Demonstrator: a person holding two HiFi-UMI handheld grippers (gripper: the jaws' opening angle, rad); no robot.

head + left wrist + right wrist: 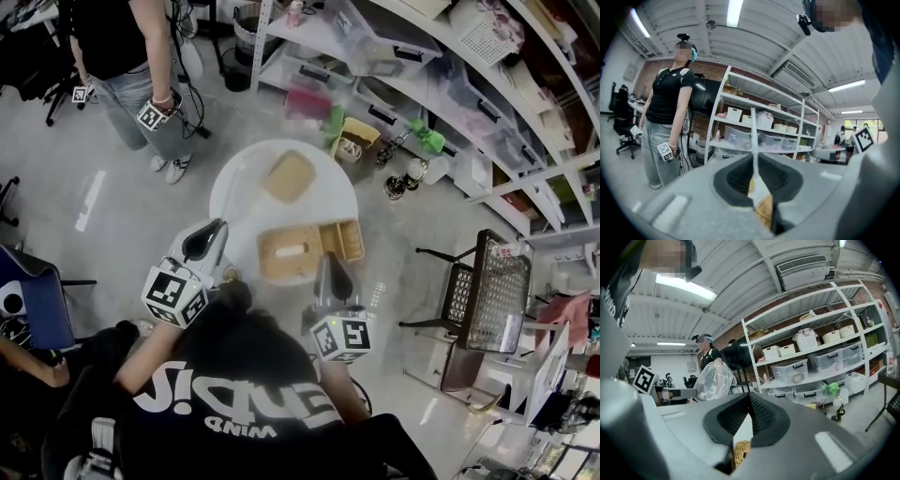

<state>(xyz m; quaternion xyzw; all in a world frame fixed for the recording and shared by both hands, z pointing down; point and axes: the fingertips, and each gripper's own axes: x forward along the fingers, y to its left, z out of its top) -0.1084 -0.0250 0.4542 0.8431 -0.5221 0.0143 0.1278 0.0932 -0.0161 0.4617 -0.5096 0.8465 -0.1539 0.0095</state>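
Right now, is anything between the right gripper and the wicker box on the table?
Nothing visible. The right gripper hangs at the near edge of the wicker box, jaws together. The flat wicker piece lies beyond it on the white table.

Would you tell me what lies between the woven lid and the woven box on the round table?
Only bare white tabletop; the head view shows the woven lid and the woven box apart.

shirt (239, 398), black: large white print, seen upside down, not fully legible; the small word under it reads "wind". left gripper (217, 228), right gripper (330, 258): square black-and-white code markers, no letters. wrist marker (152, 114) on bystander: same kind.
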